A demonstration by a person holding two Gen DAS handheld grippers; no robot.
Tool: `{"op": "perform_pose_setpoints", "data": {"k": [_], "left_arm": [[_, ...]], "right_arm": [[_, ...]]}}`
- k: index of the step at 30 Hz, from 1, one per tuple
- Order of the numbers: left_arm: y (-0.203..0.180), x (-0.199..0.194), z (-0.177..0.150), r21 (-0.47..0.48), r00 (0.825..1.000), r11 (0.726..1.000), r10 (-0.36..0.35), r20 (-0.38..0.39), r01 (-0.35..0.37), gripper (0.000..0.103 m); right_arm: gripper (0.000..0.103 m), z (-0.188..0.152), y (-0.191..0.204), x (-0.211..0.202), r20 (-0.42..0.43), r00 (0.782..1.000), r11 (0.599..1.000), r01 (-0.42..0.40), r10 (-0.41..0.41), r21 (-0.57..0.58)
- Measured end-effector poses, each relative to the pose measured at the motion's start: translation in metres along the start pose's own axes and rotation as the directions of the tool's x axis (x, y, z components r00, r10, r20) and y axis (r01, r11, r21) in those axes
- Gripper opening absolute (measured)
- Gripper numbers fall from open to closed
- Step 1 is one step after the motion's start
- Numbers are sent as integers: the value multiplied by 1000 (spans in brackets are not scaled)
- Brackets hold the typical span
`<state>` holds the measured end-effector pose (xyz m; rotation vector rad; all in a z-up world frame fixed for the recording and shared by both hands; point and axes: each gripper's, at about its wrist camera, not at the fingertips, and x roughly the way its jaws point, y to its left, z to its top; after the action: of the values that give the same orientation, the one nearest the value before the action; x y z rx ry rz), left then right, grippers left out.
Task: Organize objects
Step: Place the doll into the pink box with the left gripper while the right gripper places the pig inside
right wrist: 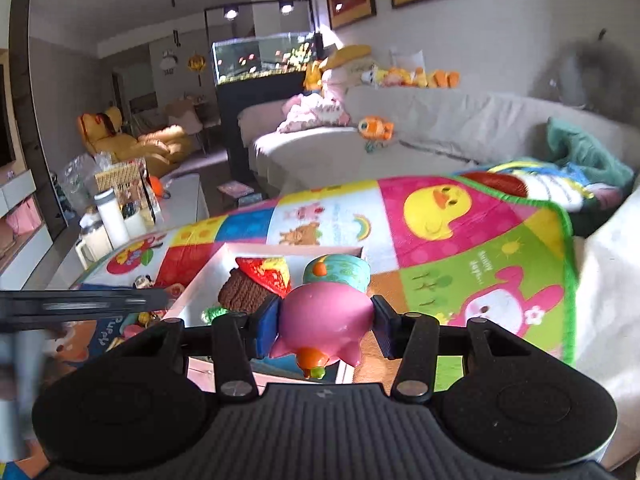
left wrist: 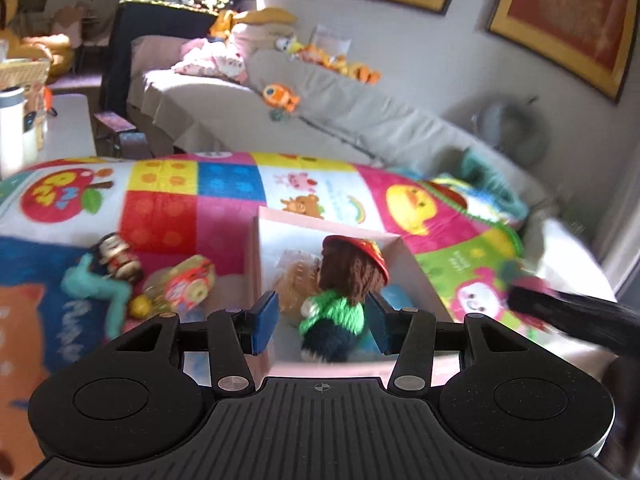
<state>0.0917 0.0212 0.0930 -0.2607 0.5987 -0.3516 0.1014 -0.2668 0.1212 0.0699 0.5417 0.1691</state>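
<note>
An open pink box sits on a bright patchwork play mat. A crocheted doll with brown hair, red hat and green jumper stands inside it beside a tan fuzzy toy. My left gripper is open just short of the doll, with a gap showing at its left pad. My right gripper is shut on a pink pig toy, held above the box's near right corner. The doll and a light-blue round toy lie behind it.
Loose toys lie on the mat left of the box: a teal figure, a dark striped one, a red and yellow one. A grey sofa with plush toys runs behind. A low table with bottles stands at left.
</note>
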Motion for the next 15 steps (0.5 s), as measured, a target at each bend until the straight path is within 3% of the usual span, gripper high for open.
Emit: {"op": "perform_pose_setpoints", "data": {"k": [5, 8, 11, 15], "left_arm": [[27, -48, -21, -7, 995, 996, 85, 51, -85, 52], [53, -66, -27, -61, 988, 988, 145, 47, -142, 52], [84, -87, -35, -116, 974, 969, 223, 43, -217, 52], [122, -104, -45, -202, 954, 937, 298, 32, -286, 52]], "right_arm": [[48, 16, 23, 40, 34, 998, 995, 61, -58, -84], [49, 35, 32, 76, 39, 995, 988, 97, -93, -117], [58, 47, 27, 100, -23, 996, 995, 87, -88, -54], [67, 42, 16, 90, -49, 998, 998, 30, -28, 49]]}}
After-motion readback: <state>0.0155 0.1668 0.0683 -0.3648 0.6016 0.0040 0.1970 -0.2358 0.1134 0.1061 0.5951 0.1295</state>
